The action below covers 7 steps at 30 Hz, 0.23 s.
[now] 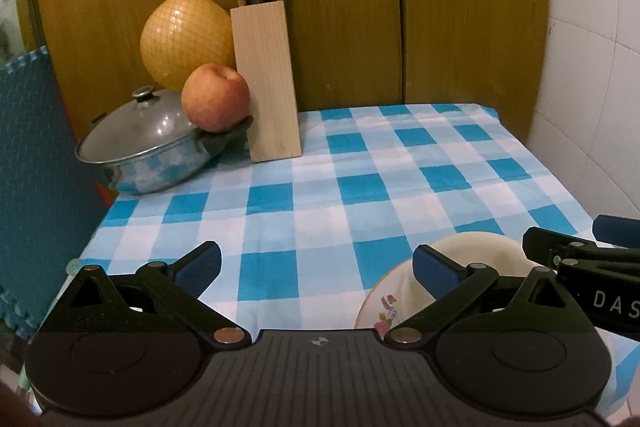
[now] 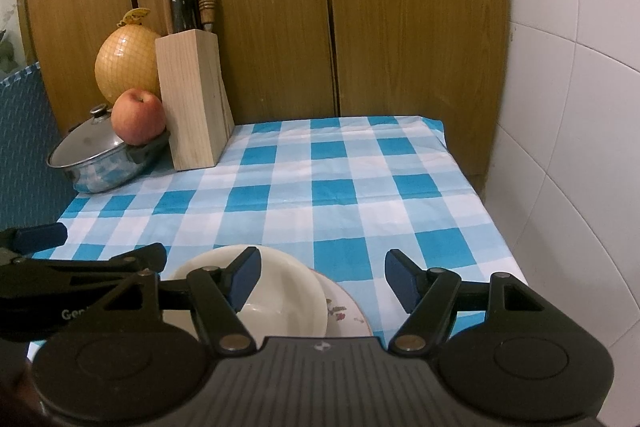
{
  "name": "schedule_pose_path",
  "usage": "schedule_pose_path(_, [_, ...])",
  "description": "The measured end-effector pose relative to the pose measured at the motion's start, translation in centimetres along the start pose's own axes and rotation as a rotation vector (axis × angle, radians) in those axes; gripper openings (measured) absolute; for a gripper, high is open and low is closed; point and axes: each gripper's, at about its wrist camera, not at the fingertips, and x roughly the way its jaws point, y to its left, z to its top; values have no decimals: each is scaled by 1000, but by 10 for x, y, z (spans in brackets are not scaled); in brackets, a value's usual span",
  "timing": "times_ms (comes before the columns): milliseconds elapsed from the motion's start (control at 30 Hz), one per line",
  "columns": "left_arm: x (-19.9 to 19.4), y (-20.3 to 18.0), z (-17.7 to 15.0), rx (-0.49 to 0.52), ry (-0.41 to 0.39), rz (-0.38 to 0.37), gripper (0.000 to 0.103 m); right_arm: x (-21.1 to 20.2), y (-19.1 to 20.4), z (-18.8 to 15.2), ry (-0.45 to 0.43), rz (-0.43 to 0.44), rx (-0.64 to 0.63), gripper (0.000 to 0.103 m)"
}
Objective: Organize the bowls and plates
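A cream bowl [image 2: 280, 291] sits on a floral-rimmed plate [image 2: 344, 311] at the near edge of the blue-checked table. It also shows in the left wrist view as the bowl [image 1: 480, 251] on the plate [image 1: 384, 307]. My left gripper [image 1: 316, 267] is open and empty, to the left of the bowl, its right finger in front of the bowl. My right gripper [image 2: 322, 281] is open and empty, its left finger in front of the bowl. The left gripper shows at the left of the right wrist view.
At the back left stand a lidded steel pot [image 1: 148, 147], an apple [image 1: 216, 97] on its handle, a netted pomelo [image 1: 184, 39] and a wooden knife block [image 1: 266, 83]. Wooden cabinet doors [image 2: 280, 7] stand behind; a tiled wall [image 2: 572, 87] lies right. A blue foam mat [image 1: 36, 167] stands left.
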Motion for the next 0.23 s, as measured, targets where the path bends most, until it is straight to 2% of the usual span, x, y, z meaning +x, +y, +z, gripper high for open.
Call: schedule_pose_path(233, [0,2,-1,-9,-6,-10,103,0,-1,2,-6,10,7,63])
